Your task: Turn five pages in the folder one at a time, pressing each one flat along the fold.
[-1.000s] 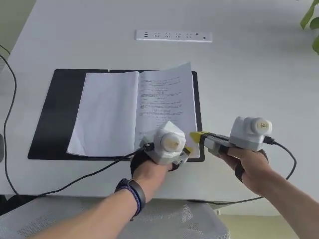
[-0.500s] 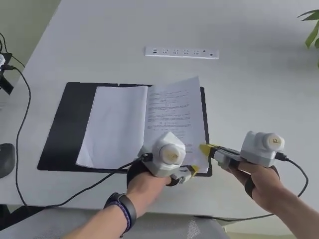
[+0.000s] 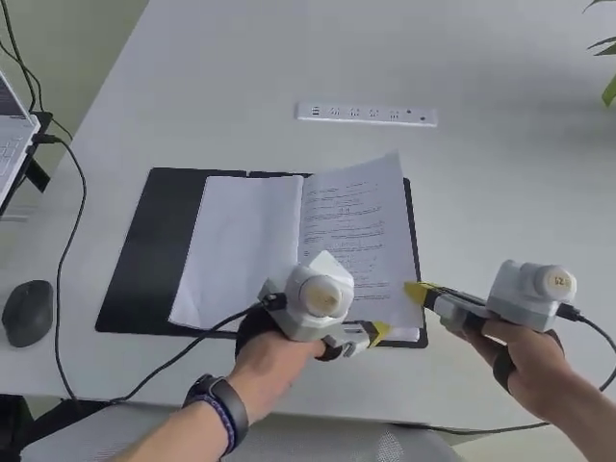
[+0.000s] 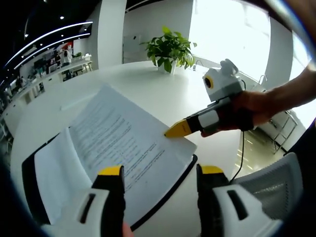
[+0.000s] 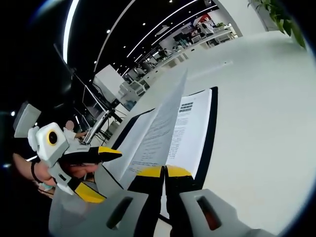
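Observation:
A black folder (image 3: 154, 241) lies open on the white table, a blank sheet (image 3: 245, 241) on its left half. The printed top page (image 3: 356, 231) on the right is lifted at its outer edge. My right gripper (image 3: 419, 289) is shut on that page's lower right corner, and in the right gripper view the sheet (image 5: 158, 128) rises up from the closed jaws (image 5: 164, 172). My left gripper (image 3: 371, 334) hovers open at the folder's near edge. Its own view has the two jaws (image 4: 161, 172) apart over the printed page (image 4: 118, 143), nothing between them.
A white power strip (image 3: 366, 115) lies beyond the folder. A mouse (image 3: 29, 311) and a laptop corner (image 3: 12, 135) sit at the far left, with a black cable (image 3: 67, 250) trailing past them. A potted plant (image 4: 170, 47) stands farther along the table.
The camera has shifted, so the folder sits more to the right and lower in the picture. Both grippers stay at the page's lower right corner, the right still on the sheet.

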Tool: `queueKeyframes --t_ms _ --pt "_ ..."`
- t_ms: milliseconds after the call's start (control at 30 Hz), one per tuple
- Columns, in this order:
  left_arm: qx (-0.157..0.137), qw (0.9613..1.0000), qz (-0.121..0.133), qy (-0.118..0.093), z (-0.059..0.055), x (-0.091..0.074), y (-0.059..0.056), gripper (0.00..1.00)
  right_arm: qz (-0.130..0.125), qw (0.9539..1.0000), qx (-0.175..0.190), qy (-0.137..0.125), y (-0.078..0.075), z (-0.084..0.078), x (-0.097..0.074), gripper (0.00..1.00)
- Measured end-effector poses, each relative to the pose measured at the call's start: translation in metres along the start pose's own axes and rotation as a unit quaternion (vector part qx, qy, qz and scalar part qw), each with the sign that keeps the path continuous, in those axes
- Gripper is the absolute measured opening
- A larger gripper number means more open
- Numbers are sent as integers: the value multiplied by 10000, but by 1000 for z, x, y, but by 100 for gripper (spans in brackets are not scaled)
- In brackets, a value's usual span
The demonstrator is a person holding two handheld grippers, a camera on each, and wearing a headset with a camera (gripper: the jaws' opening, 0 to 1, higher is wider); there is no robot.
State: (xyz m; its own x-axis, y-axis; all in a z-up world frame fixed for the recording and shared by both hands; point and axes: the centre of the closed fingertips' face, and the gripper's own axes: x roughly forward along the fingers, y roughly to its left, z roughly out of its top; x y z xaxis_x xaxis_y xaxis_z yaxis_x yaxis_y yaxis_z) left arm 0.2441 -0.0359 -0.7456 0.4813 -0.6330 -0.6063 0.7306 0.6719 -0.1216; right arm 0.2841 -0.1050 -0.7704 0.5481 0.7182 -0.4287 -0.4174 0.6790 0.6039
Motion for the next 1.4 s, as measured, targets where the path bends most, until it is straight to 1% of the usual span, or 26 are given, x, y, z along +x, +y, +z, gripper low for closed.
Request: queueKeyframes --t_ms 67,133,167,233,333,400,433,467,533,567,633,767,833,867,933,1000,1033,1067,1100,1200,1267,1400 --pt "3 10000 50 -26 -2 -7 7 59 9 10000 -54 -45 5 3 -1 0" --pt "42 9999 131 -45 -3 -13 14 62 6 9999 -103 -62 7 5 -1 0" --pt "34 9999 127 -47 -4 -15 16 63 21 9999 -119 -93 9 7 -1 0" --pt "-13 9997 221 -104 -5 -26 27 63 82 9998 -99 -177 16 12 -3 0" --pt "-91 9993 320 -146 -8 -37 38 64 143 9995 -102 -249 21 16 -3 0" --pt "-75 9991 369 -179 -10 -45 46 64 184 9993 -106 -296 26 19 -3 0" --pt "-62 9991 382 -189 -11 -49 48 64 225 9991 -105 -338 29 22 -4 0" --pt "-62 9989 413 -197 -13 -54 53 64 254 9990 -114 -355 33 23 -3 0" --pt "-135 9985 497 -208 -15 -61 62 65 334 9985 -150 -397 42 28 -3 0" --pt "-193 9980 558 -242 -16 -67 69 65 345 9985 -154 -400 43 28 -3 0" --pt "-275 9973 625 -282 -18 -76 78 65 431 9980 -208 -424 50 33 -3 0" --pt "-334 9955 816 -343 -22 -95 94 66 561 9969 -291 -466 64 41 0 0" --pt "-372 9948 879 -359 -24 -101 100 66 641 9962 -335 -486 72 45 3 0" --pt "-402 9943 919 -376 -25 -105 103 66 691 9957 -373 -493 81 48 4 0" --pt "-449 9932 999 -396 -28 -114 108 66 792 9947 -420 -506 92 51 6 0" --pt "-507 9921 1067 -415 -32 -121 113 66 924 9931 -527 -490 108 55 10 0" --pt "-553 9912 1120 -431 -35 -126 116 66 956 9928 -534 -491 112 56 11 0" --pt "-583 9906 1156 -433 -37 -129 118 66 1018 9920 -568 -482 120 58 13 0" --pt "-632 9898 1193 -444 -40 -133 120 66 1037 9917 -584 -476 122 58 14 0" --pt "-701 9883 1273 -455 -45 -141 123 66 1196 9897 -635 -455 139 61 21 0" --pt "-743 9871 1331 -485 -47 -147 126 66 1260 9887 -668 -455 146 63 25 0" --pt "-827 9844 1464 -524 -53 -159 132 67 1417 9861 -769 -393 163 67 38 0"
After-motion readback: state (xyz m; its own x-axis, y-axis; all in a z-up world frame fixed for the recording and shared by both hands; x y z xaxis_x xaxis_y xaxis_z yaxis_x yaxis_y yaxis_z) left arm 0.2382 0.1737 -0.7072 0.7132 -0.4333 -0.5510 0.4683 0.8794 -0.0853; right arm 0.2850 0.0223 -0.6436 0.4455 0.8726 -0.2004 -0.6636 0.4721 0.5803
